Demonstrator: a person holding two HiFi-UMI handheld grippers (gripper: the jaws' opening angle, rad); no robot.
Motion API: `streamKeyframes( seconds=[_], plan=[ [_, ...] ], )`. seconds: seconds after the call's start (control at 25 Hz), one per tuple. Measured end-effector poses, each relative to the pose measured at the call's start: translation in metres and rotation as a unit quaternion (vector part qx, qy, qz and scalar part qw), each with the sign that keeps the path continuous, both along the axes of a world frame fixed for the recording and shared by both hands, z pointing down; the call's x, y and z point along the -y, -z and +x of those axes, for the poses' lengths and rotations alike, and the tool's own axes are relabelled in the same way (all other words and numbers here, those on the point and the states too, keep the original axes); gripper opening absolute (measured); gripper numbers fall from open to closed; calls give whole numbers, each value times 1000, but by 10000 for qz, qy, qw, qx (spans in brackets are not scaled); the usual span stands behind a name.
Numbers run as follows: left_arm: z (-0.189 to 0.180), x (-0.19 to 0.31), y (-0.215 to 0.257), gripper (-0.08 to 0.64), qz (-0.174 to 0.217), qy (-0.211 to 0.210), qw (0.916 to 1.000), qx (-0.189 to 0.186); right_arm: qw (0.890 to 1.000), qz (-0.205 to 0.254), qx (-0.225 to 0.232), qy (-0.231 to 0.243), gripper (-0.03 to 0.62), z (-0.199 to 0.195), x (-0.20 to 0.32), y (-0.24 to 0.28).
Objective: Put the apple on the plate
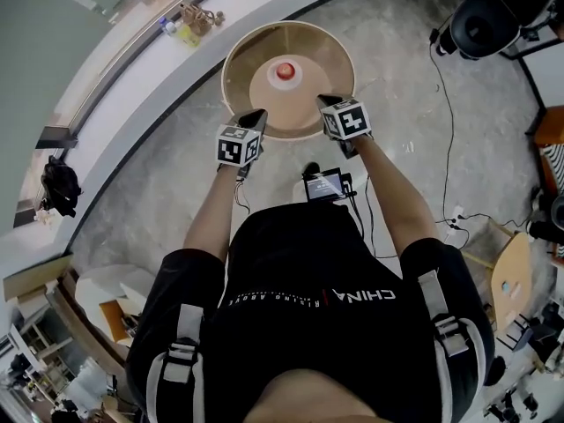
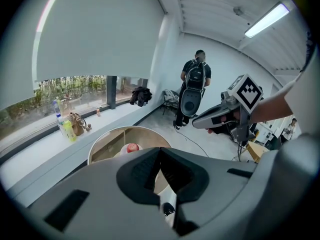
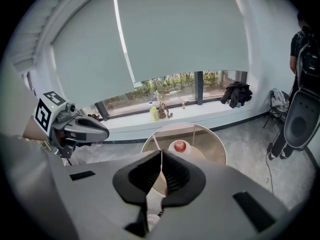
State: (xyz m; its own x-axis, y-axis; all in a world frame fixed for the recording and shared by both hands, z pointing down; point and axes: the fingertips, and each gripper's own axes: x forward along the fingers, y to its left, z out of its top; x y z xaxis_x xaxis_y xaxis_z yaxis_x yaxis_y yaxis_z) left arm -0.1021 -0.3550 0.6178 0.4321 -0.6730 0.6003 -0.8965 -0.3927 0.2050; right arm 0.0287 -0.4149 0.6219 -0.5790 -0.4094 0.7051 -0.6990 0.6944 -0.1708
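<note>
One apple (image 1: 285, 70) sits on the single small white plate (image 3: 171, 151) at the middle of the one round tabletop (image 1: 326, 51). Two grippers hover at the tabletop's near edge, the left gripper (image 1: 257, 115) and the right gripper (image 1: 328, 101). Each has its fingers pressed together on nothing, well apart from the apple.

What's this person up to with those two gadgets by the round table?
A person stands at a round table with a pair of tongs in each hand. The left tongs and the right tongs are both shut and empty, over the table's near edge. A red apple sits on a pale plate in the middle, untouched.
</note>
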Motion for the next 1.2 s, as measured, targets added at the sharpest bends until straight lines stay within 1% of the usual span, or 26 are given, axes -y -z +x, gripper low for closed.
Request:
streamKeyframes(
  seconds=[0.12,0.16,0.28,0.36,0.52,0.64,0.72,0.88,1.0,1.12,1.2],
  plan=[
    [-5,-29,4,18,117,-115,9998,99,9998,174,-23,-24,32,-9,-30,7],
    [-6,-42,6,18,160,-158,9997,69,9997,220,-64,-16,32,-13,-44,7],
    [-11,-92,10,18,257,-278,9991,-180,9995,255,-209,30,32,-25,-100,-3],
    [-19,-129,6,18,262,-351,9988,-210,9995,187,-239,-20,32,-32,-141,-12],
    [-37,-199,-2,18,199,-405,9987,-233,9992,70,-147,-361,32,-38,-212,-16],
    [-44,-236,1,18,215,-442,9984,-284,9977,70,-148,-658,32,-33,-251,-7],
    [-42,-249,6,18,271,-462,9980,-330,9971,102,-127,-746,32,-29,-269,1],
    [-20,-267,13,18,375,-524,9970,-425,9973,168,-68,-714,32,-18,-293,12],
    [-6,-277,17,18,399,-519,9966,-497,9967,334,-243,-704,32,-8,-295,20],
    [1,-280,16,18,349,-480,9971,-473,9967,398,-205,-670,32,-6,-296,28],
    [5,-279,13,18,296,-466,9978,-364,9972,418,-113,-614,32,-4,-300,33]
  ],
)
